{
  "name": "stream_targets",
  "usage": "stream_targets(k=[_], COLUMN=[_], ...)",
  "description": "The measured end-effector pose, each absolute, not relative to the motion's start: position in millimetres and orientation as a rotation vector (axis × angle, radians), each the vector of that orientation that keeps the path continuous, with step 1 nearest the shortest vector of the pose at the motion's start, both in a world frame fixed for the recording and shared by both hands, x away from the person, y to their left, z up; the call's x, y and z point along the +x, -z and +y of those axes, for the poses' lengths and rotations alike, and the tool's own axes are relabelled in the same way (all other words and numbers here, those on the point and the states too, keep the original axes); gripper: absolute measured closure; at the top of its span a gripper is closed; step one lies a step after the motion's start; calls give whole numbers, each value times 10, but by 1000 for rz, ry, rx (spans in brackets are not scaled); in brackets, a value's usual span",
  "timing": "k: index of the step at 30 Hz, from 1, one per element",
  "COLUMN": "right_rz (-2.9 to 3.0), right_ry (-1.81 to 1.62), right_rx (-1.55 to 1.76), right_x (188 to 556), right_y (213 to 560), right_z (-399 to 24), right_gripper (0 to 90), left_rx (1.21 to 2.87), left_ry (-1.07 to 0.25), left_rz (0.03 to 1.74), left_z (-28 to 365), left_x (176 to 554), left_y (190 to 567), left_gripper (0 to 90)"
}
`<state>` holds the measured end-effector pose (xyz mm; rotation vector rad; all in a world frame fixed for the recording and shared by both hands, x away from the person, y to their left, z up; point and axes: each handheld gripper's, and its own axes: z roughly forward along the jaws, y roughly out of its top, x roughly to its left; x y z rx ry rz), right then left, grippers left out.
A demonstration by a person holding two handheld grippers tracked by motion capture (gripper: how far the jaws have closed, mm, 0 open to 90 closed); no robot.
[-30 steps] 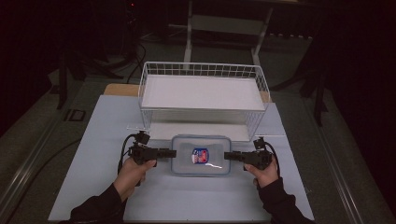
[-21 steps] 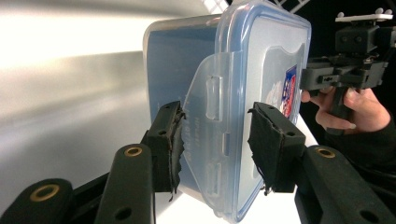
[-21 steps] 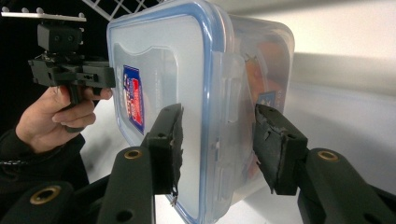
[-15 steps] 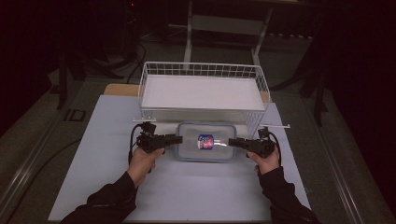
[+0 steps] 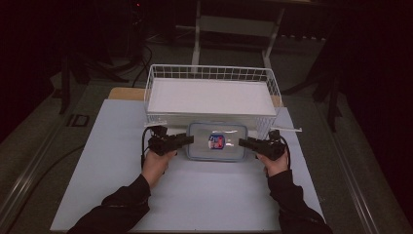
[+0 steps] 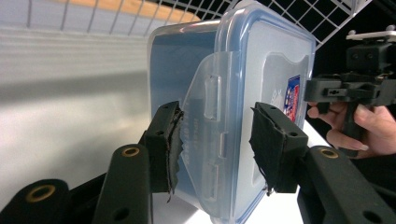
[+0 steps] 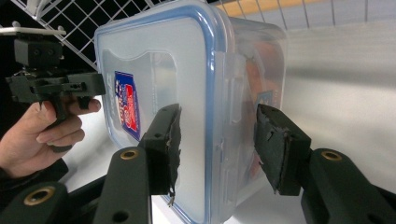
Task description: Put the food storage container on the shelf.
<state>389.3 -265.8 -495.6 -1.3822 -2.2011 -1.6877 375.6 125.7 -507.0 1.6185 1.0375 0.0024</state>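
Clear rectangular plastic food container with blue-rimmed snap lid and a red-blue sticker [image 5: 217, 142] sits lid up at mid-table, just in front of the white wire basket with a flat white liner [image 5: 211, 95], apparently lifted a little or skimming the surface between the two tools, cannot tell which. Left gripper [image 5: 187, 140] has the container's left short end between its jaws, at the lid's side latch [image 6: 211, 135]; the near pad presses on the latch, the other pad shows a slight gap, and the jaws have just been opening a touch, so the hold looks light. Right gripper [image 5: 245, 142] straddles the right short end at a middling gap, one pad over the lid face and one by the side wall, contact cannot be confirmed. Judgement: the step is a two-handed carry toward the basket; best done with both ends level, equal squeeze, pads on the rigid rim rather than the flexing latch, and enough lift to clear the basket's near rim. Risks are the latch popping open or a slip at the looser side. Surface is a white sheet over the table [image 5: 204, 195], wood edge showing at far left of the basket. Room is dark, with metal stand legs [image 5: 197, 34] and cables on the floor beyond.
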Motion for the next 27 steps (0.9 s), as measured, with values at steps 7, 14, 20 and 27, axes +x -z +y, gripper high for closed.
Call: stream_targets(k=[7,14,20,27], right_rz=[-2218,-2242,-2213,-2210], right_ry=[1721,1742,1744,1741], right_rx=[-1380,-1377,-1405,-1453], right_x=[3973,4037,4045,4052], right_y=[4975,4947,4951,4938], right_z=[-2601,-2575,-2557,-2516], right_gripper=[515,512,503,489], left_rx=[1580,1559,1549,1535], left_ry=[-34,-58,-84,-77], left_rz=[1042,1047,1060,1077], left_z=[1285,1279,1252,1251], left_x=[3823,3886,3894,3910], left_y=[5112,5117,5120,5123], left_gripper=[525,508,488,477])
